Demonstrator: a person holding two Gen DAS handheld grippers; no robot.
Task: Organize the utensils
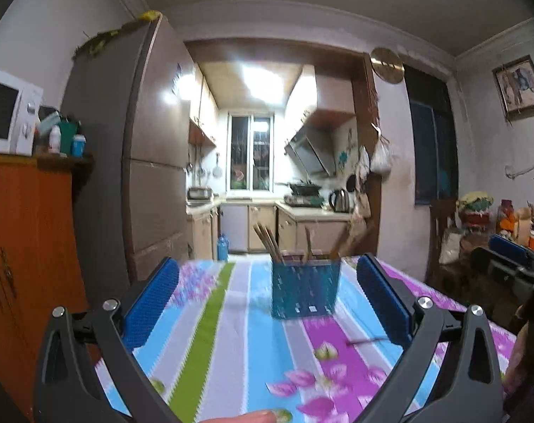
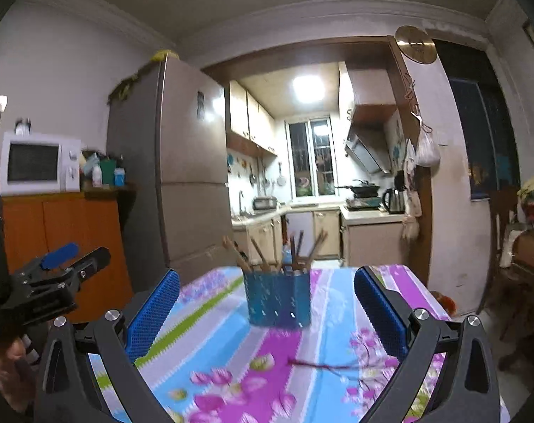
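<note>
From the left wrist view, the left gripper (image 1: 267, 299) has its fingers wide and empty, and the blue utensil holder (image 1: 305, 289) stands upright between them but farther away, on the flowered surface (image 1: 210, 320). A single dark chopstick (image 1: 367, 340) lies flat just beside the right finger; a careless sweep could roll it off the edge. From the right wrist view, the right gripper (image 2: 267, 303) is also wide and holds nothing, and the left one appears at the side. The holder is perforated plastic, carrying several wooden chopsticks (image 2: 263, 257) that lean outward; I think a push on them could tip it.
</note>
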